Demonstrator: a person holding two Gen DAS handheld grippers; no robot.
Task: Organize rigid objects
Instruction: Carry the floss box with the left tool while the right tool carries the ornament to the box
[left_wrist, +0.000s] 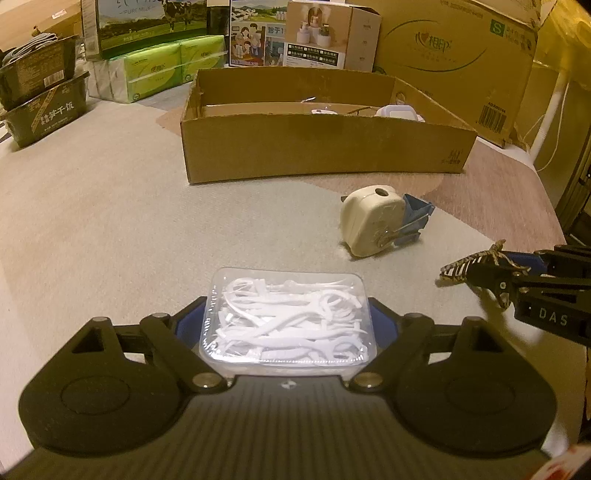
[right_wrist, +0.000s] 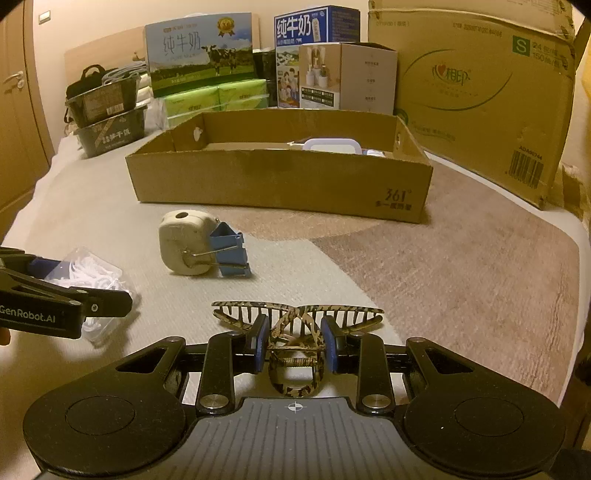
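Observation:
My left gripper (left_wrist: 286, 325) is shut on a clear plastic box of white floss picks (left_wrist: 288, 317), low over the bed; the box also shows in the right wrist view (right_wrist: 92, 273). My right gripper (right_wrist: 295, 341) is shut on a tortoiseshell hair claw clip (right_wrist: 297, 321), which also shows at the right of the left wrist view (left_wrist: 476, 266). A cream tape measure (right_wrist: 183, 242) lies on the bed with a blue binder clip (right_wrist: 231, 251) against it, ahead of both grippers. An open shallow cardboard box (right_wrist: 280, 181) stands behind them, holding a white lidded container (right_wrist: 332, 144).
Milk cartons (right_wrist: 199, 51), green tissue packs (right_wrist: 214, 96), stacked dark trays (right_wrist: 107, 118) and a big cardboard carton (right_wrist: 480, 92) line the back. The bed's right edge drops off beside the carton.

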